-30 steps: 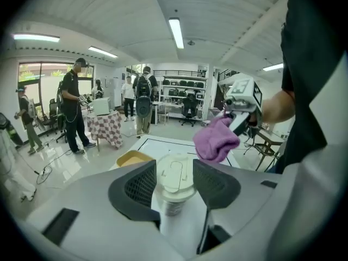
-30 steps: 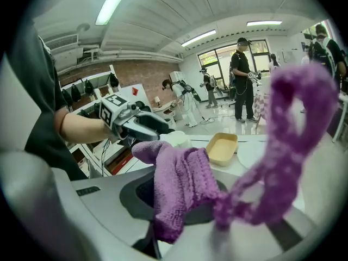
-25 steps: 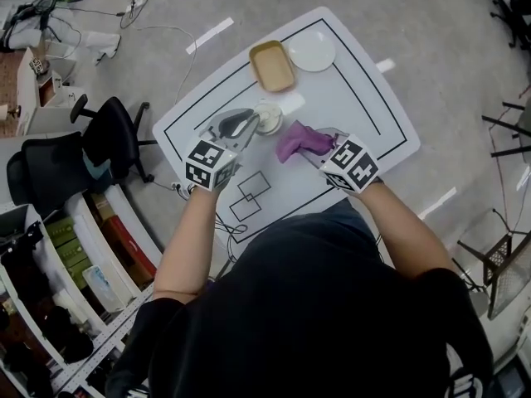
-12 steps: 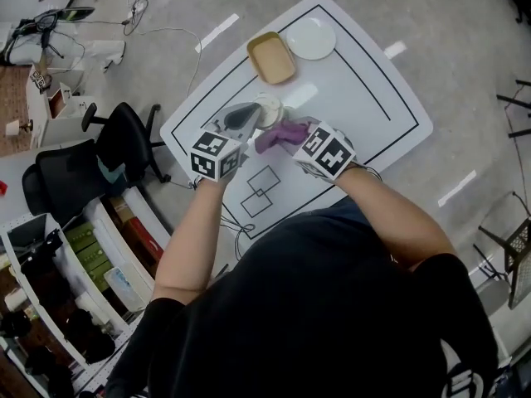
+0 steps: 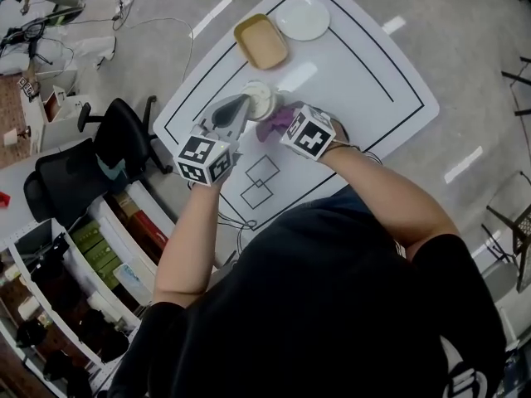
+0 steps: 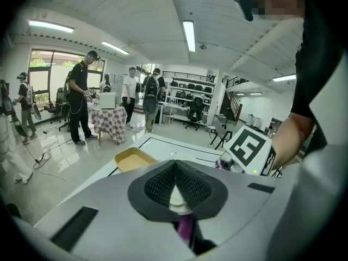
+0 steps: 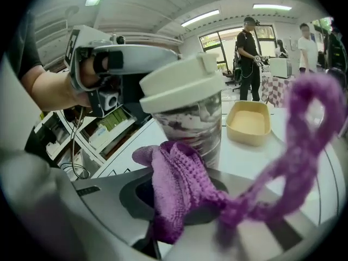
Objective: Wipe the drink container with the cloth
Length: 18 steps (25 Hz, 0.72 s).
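The drink container [image 5: 259,99], a clear cup with a white lid, stands upright on the white table [image 5: 373,81]. My left gripper [image 5: 242,106] reaches it from the left, jaws shut, tips at the lid's rim. The left gripper view has the pads [image 6: 175,167] meeting, with the white cup [image 6: 176,196] and a bit of purple cloth [image 6: 185,227] below them. My right gripper [image 5: 286,125] is shut on the purple cloth [image 5: 274,124], which lies against the cup's right side. In the right gripper view the cloth [image 7: 174,189] bunches at the cup's [image 7: 190,118] base.
A yellow tray [image 5: 260,41] and a white plate [image 5: 303,17] sit at the table's far side. Black rectangles [image 5: 261,181] are drawn on the near part. A black office chair [image 5: 116,139] and shelves [image 5: 91,255] stand to the left. People [image 6: 81,102] stand far off.
My right gripper has carried the cloth left until it meets the cup. The left gripper's jaws have closed at the lid.
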Tool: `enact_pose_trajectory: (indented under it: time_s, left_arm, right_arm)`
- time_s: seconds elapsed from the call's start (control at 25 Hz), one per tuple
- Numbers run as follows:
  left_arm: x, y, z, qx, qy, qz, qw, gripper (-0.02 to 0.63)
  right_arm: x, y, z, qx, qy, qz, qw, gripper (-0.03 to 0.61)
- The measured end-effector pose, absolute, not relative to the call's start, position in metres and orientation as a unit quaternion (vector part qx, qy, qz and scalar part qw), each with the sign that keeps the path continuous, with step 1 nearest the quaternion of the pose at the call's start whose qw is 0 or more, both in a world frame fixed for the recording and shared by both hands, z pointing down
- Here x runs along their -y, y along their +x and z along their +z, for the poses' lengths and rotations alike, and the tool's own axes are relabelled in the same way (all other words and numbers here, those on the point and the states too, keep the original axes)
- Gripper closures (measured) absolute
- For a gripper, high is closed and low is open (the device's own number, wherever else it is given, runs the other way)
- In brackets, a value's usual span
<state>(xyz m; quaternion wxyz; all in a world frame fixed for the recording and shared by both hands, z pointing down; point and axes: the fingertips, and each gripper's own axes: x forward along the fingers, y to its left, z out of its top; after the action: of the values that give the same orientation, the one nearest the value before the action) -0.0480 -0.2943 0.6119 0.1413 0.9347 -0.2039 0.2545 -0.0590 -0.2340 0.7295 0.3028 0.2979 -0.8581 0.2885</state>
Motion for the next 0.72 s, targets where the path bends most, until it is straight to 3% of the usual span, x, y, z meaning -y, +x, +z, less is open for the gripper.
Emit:
enact_pose_trajectory:
  time_s: [0.36, 0.72]
  left_arm:
    - [0.297, -0.047, 0.618, 0.202, 0.938, 0.248, 0.137, 0.594]
    - [0.295, -0.051, 0.617, 0.201, 0.938, 0.249, 0.135, 0.593]
  right_arm:
    - [0.242, -0.059, 0.787, 0.831, 0.291, 0.314, 0.355, 0.503]
    - [0.216, -0.037, 0.766, 0.832, 0.281, 0.301, 0.372, 0.502]
